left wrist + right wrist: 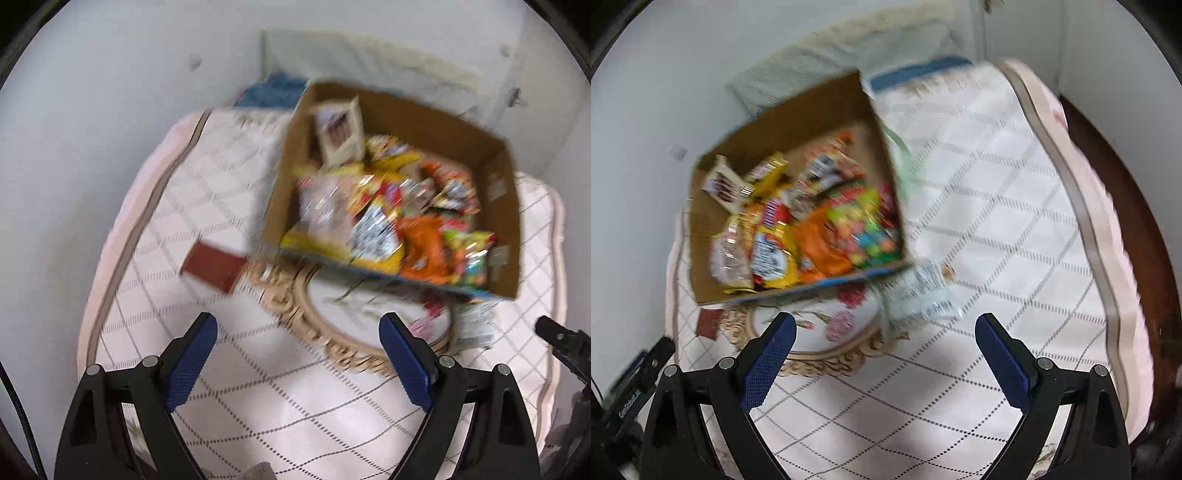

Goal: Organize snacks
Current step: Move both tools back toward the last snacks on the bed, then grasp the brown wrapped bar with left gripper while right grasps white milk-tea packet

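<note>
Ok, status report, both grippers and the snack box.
Left gripper open, empty. Right gripper open, empty. Cardboard box full of snacks, untouched. Oval tray and clear packet lie beside it.

snack packets (388, 218) in cardboard box (495, 177) motion-blurred, labels unreadable

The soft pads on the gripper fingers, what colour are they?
Blue pads, ridged, on black fingers; clearest in the right wrist view.

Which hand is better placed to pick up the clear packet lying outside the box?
Probably the right. The clear packet lies just ahead of the open right gripper, beside the box. For the open left gripper it lies far right.
</note>
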`<control>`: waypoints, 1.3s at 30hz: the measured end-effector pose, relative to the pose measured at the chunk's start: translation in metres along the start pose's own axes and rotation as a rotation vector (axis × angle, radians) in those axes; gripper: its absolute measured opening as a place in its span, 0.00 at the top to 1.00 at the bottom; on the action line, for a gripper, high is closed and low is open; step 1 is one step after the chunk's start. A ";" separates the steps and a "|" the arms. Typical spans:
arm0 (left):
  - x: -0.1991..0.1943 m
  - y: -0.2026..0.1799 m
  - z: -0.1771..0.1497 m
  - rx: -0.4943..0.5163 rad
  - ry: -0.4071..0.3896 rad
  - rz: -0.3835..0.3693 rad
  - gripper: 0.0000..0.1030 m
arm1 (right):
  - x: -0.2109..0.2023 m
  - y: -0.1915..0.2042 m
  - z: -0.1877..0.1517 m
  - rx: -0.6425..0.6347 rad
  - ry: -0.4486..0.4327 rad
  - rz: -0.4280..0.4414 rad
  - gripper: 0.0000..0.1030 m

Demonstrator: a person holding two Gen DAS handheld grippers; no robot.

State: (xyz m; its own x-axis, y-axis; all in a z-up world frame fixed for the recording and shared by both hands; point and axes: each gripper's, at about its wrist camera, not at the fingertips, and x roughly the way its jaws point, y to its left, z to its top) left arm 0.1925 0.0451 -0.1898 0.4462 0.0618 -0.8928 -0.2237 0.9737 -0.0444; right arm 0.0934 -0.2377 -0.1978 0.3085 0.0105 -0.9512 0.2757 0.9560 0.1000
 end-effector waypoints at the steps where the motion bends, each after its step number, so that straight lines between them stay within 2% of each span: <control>1: 0.010 0.004 -0.004 -0.015 0.025 0.010 0.13 | 0.011 -0.004 -0.001 0.004 0.018 -0.012 0.03; 5: 0.046 0.015 -0.014 -0.072 0.106 0.048 0.13 | 0.049 -0.013 -0.002 0.004 0.076 -0.051 0.03; 8: 0.067 0.023 -0.011 -0.122 0.136 0.071 0.13 | 0.075 -0.016 0.000 0.017 0.112 -0.068 0.03; 17: 0.128 0.048 0.018 -0.287 0.139 0.208 0.13 | 0.111 -0.008 0.007 0.030 0.122 -0.129 0.03; 22: 0.139 0.072 0.014 -0.401 0.137 0.260 0.13 | 0.115 -0.013 0.002 0.087 0.115 -0.120 0.03; 28: 0.142 0.099 0.010 -0.536 0.165 0.241 0.13 | 0.119 -0.026 -0.003 0.174 0.108 -0.099 0.03; 35: 0.153 0.114 0.018 -0.591 0.234 0.227 0.13 | 0.135 -0.036 -0.001 0.217 0.139 -0.091 0.03; 39: 0.150 0.130 0.018 -0.688 0.276 0.160 0.13 | 0.140 -0.045 -0.001 0.262 0.156 -0.071 0.03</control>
State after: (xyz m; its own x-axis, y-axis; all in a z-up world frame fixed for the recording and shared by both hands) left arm 0.2458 0.1852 -0.3213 0.1501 0.0455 -0.9876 -0.7982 0.5951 -0.0939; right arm 0.1236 -0.2787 -0.3359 0.1424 0.0109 -0.9897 0.5229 0.8482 0.0846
